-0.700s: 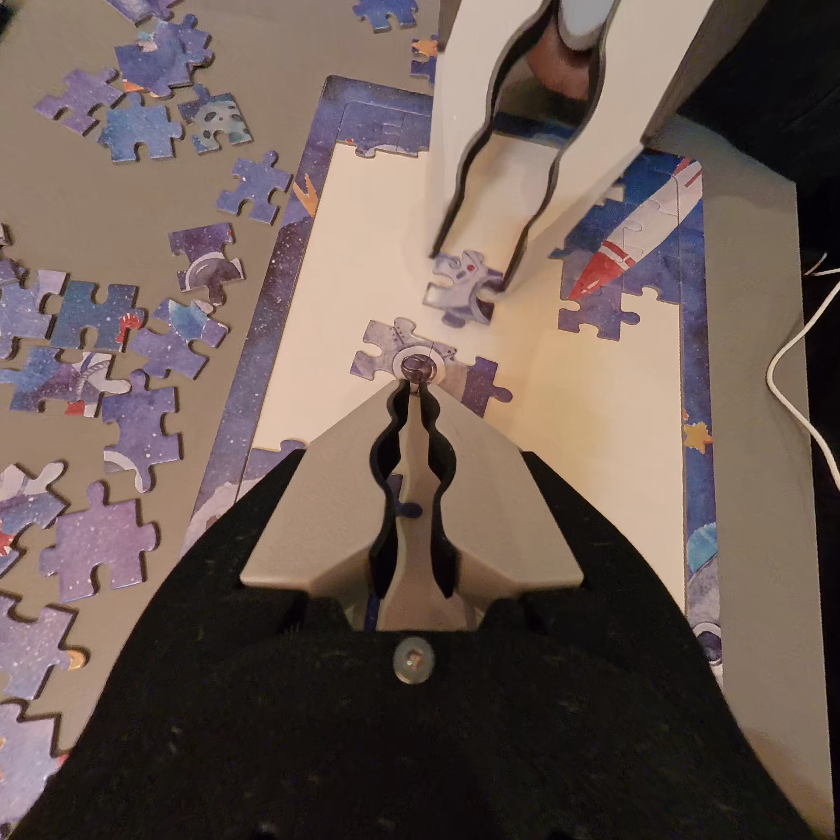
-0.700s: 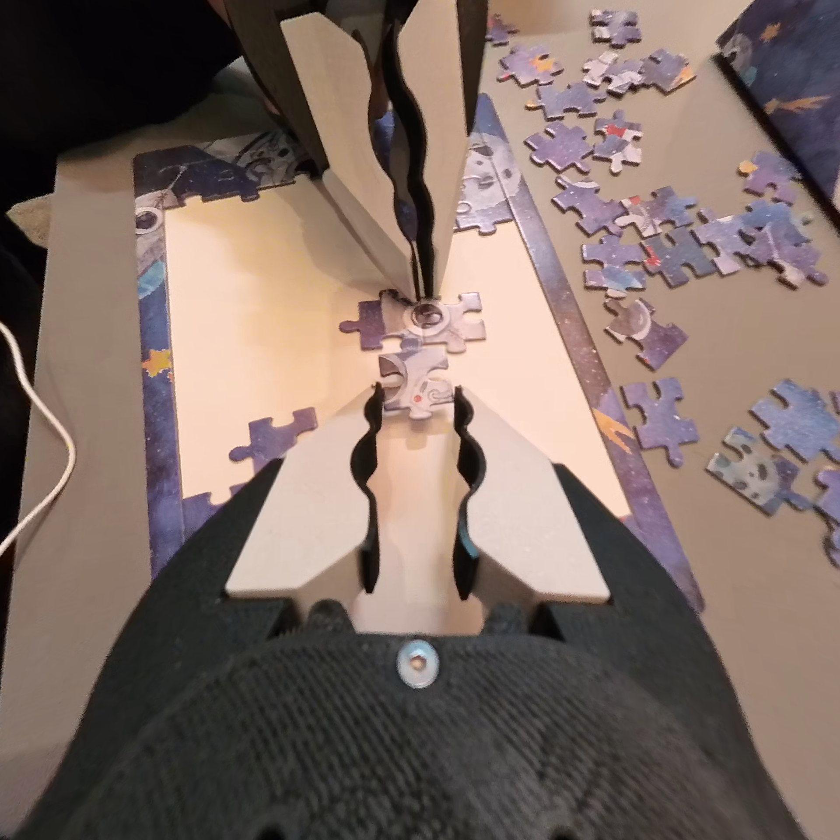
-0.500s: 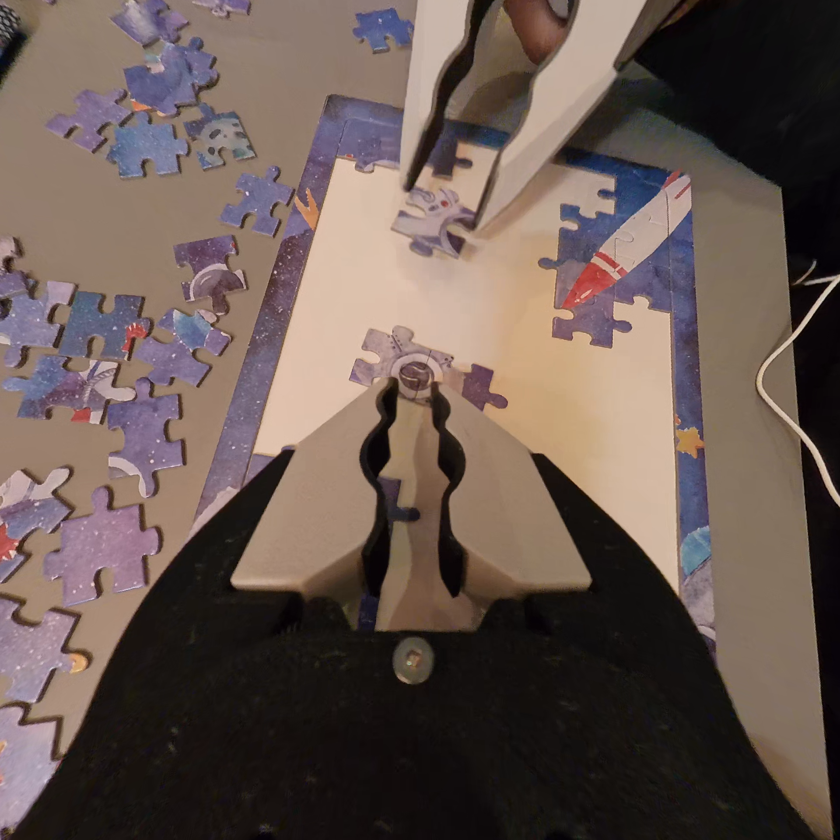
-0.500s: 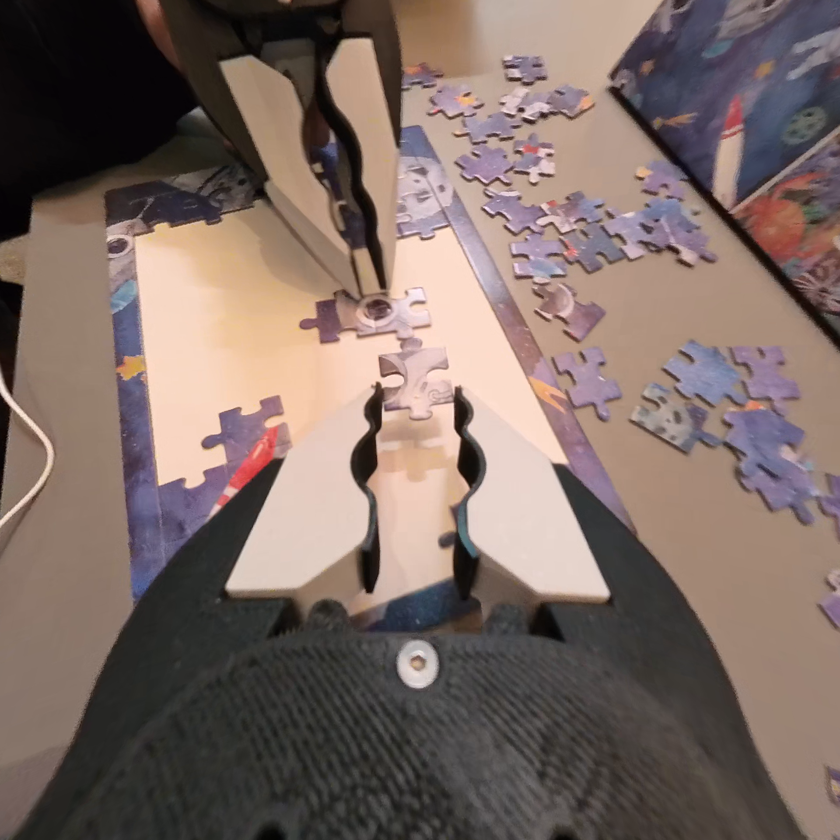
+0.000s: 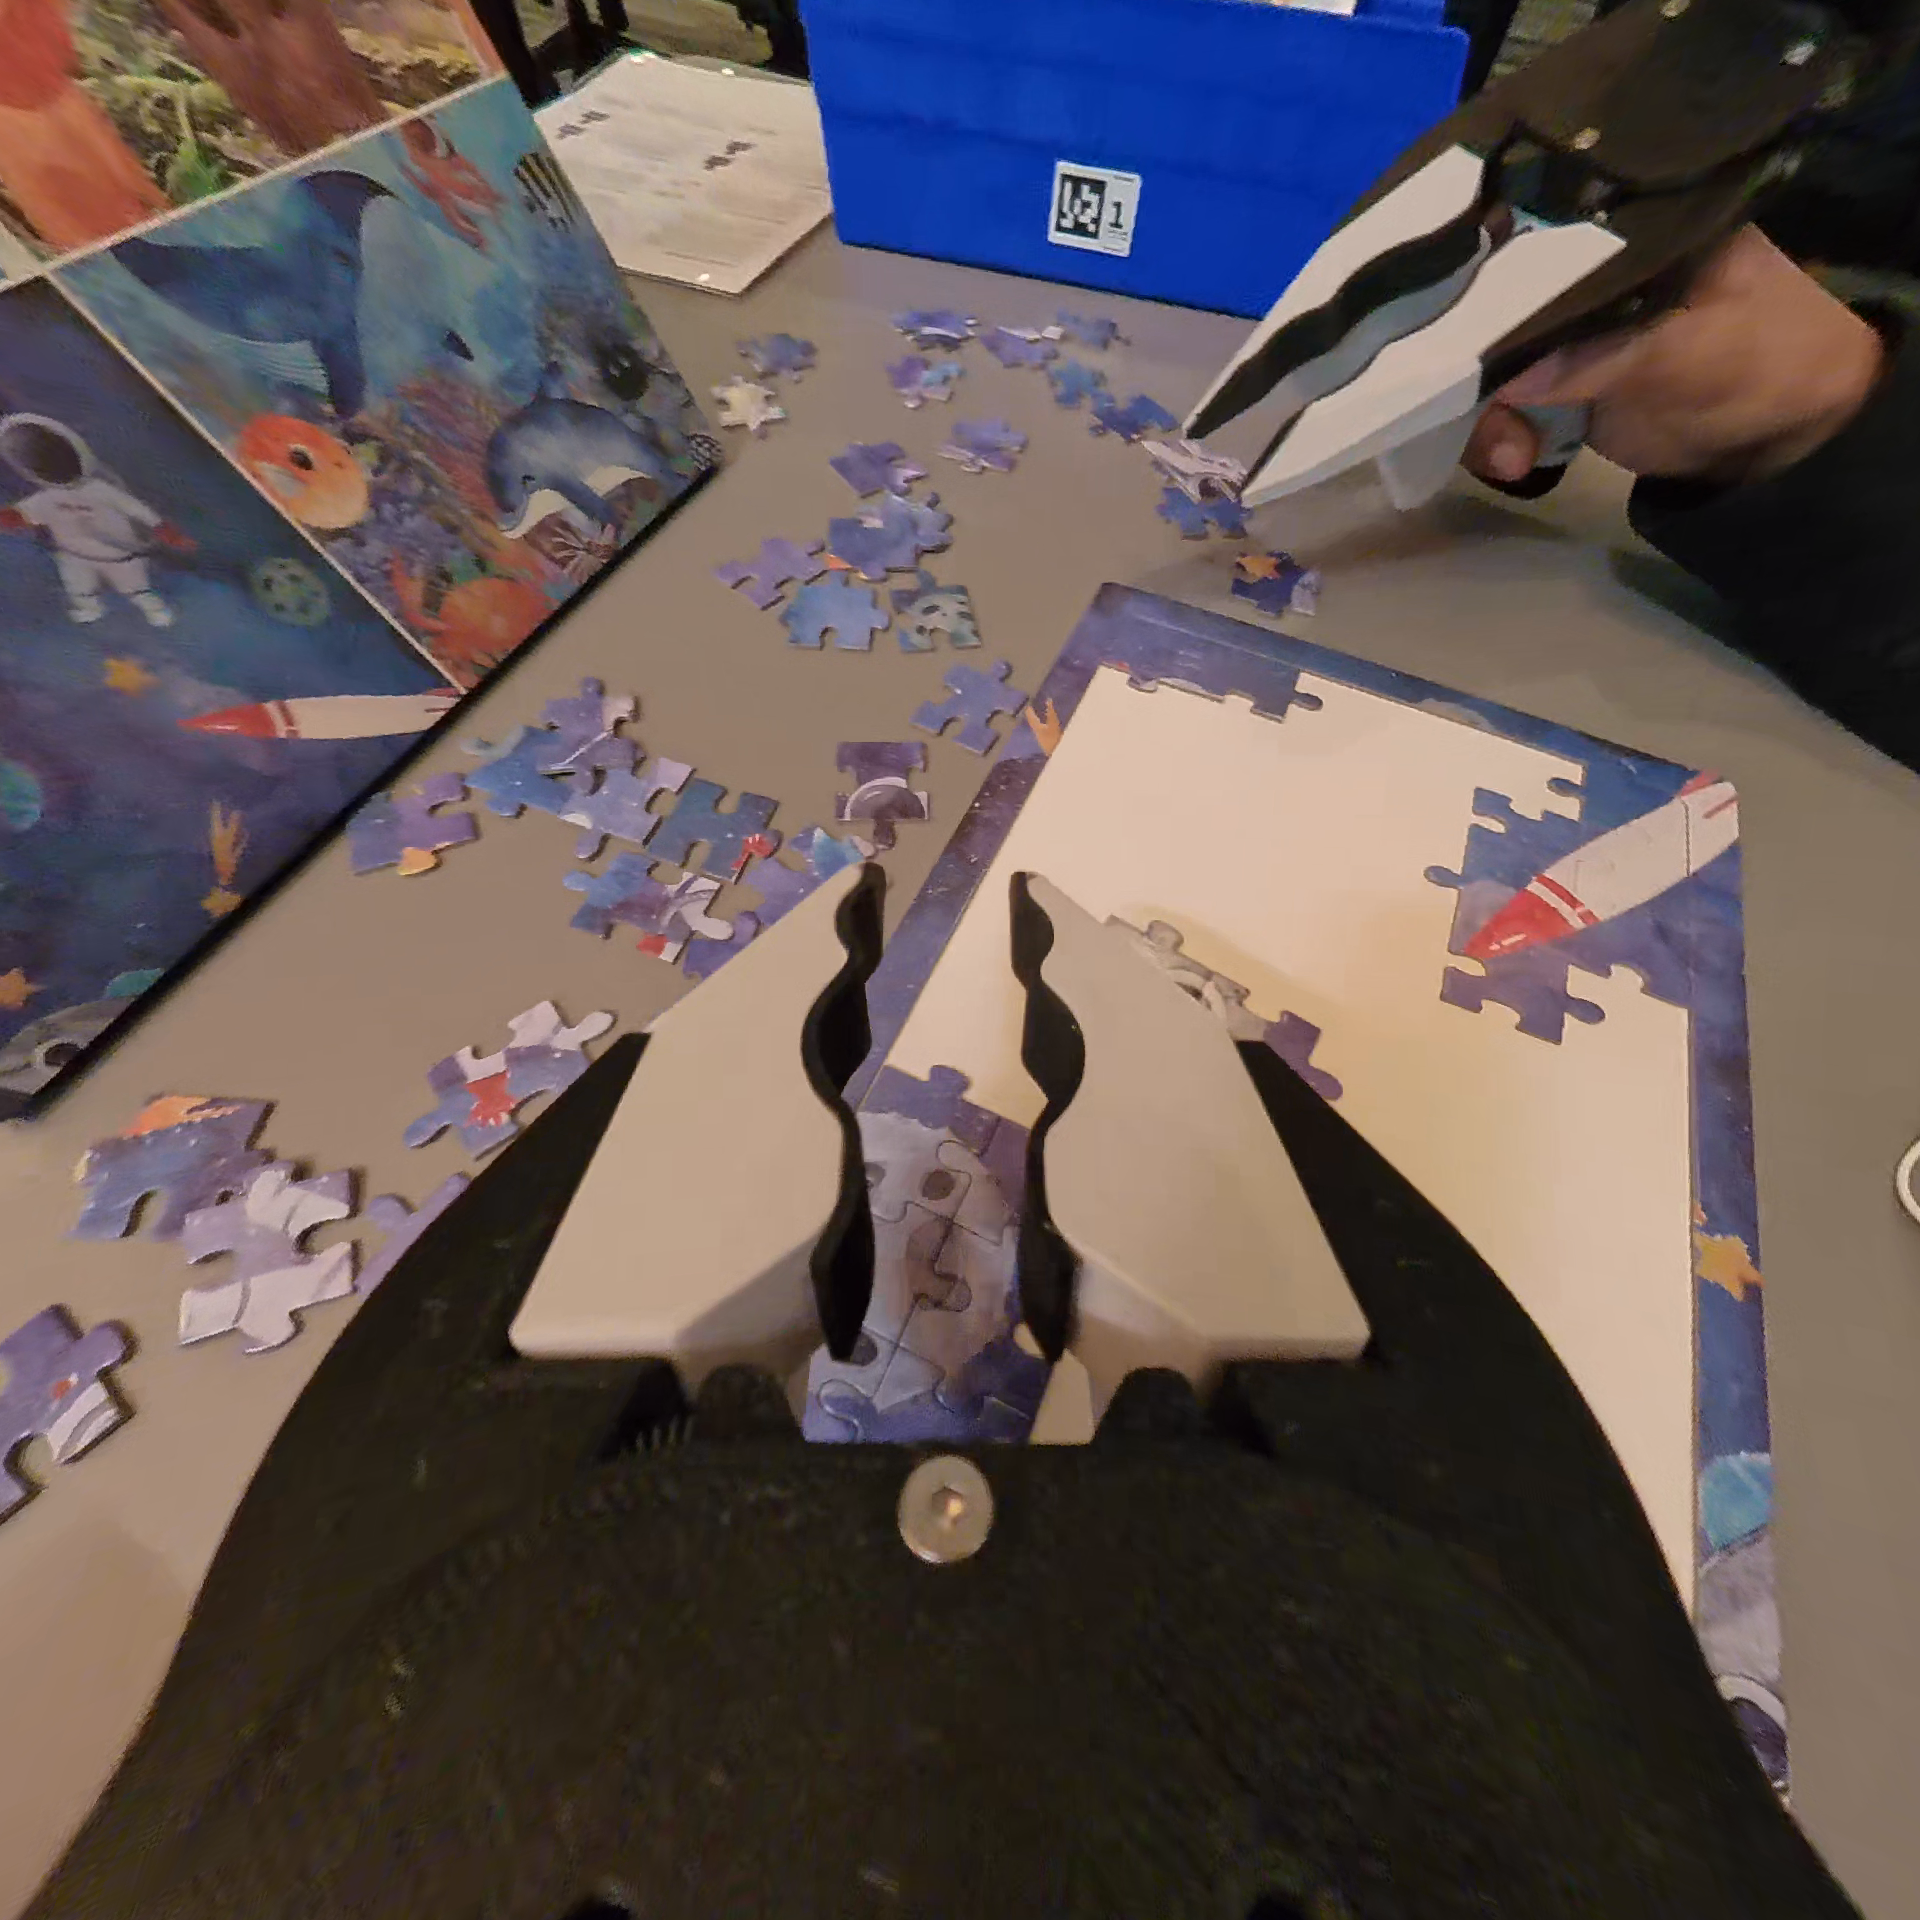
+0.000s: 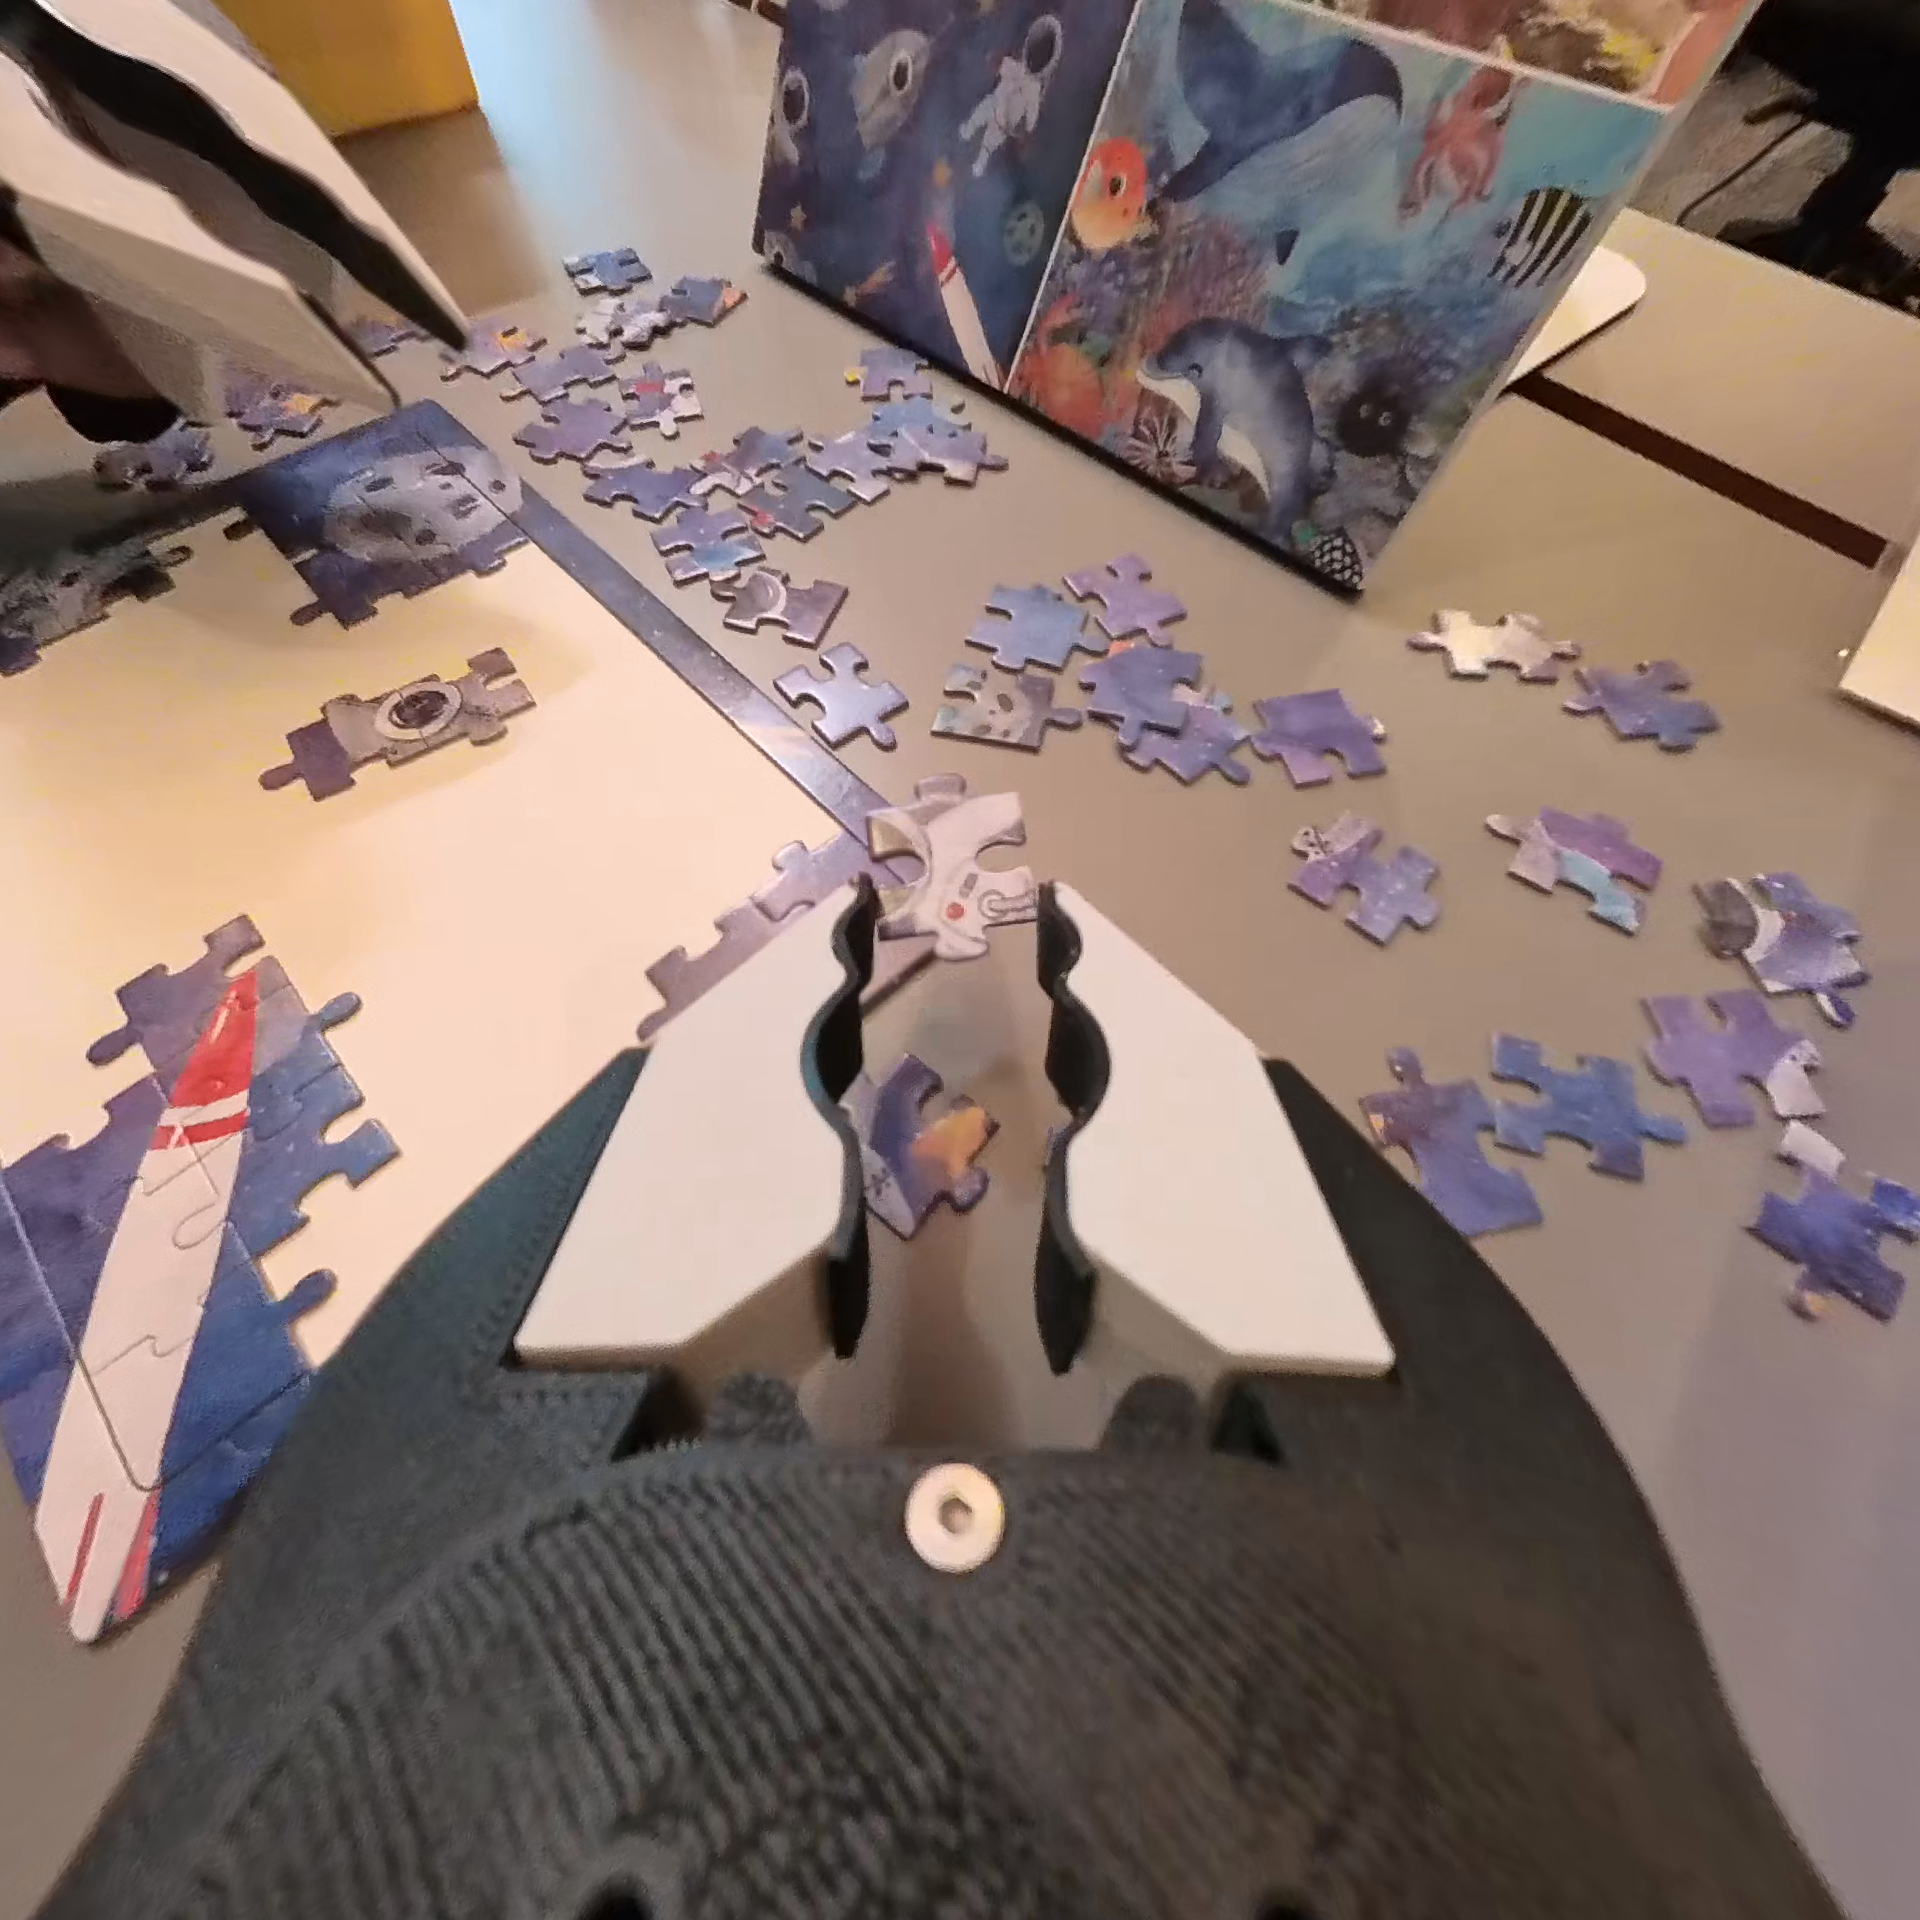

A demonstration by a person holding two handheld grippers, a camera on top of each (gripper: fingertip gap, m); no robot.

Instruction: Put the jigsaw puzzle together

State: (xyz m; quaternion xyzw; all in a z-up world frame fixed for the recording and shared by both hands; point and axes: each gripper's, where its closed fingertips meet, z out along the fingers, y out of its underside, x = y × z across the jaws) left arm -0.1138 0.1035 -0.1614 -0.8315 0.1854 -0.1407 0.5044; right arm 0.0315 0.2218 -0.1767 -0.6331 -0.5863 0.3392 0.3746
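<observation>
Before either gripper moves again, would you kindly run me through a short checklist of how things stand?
1. Right gripper grips the white astronaut piece at its fingertips: ok.
2. Left gripper open and bare: ok.
3. Joined helmet pieces lie flat on the puzzle tray: ok.
4. Held piece clear of the loose pieces: ok.
5. Star piece lies under the right jaws: not ok.

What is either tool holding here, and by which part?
The right tool pinches a white astronaut puzzle piece by its near side edges at the fingertips. The left tool is open, holding nothing.
</observation>
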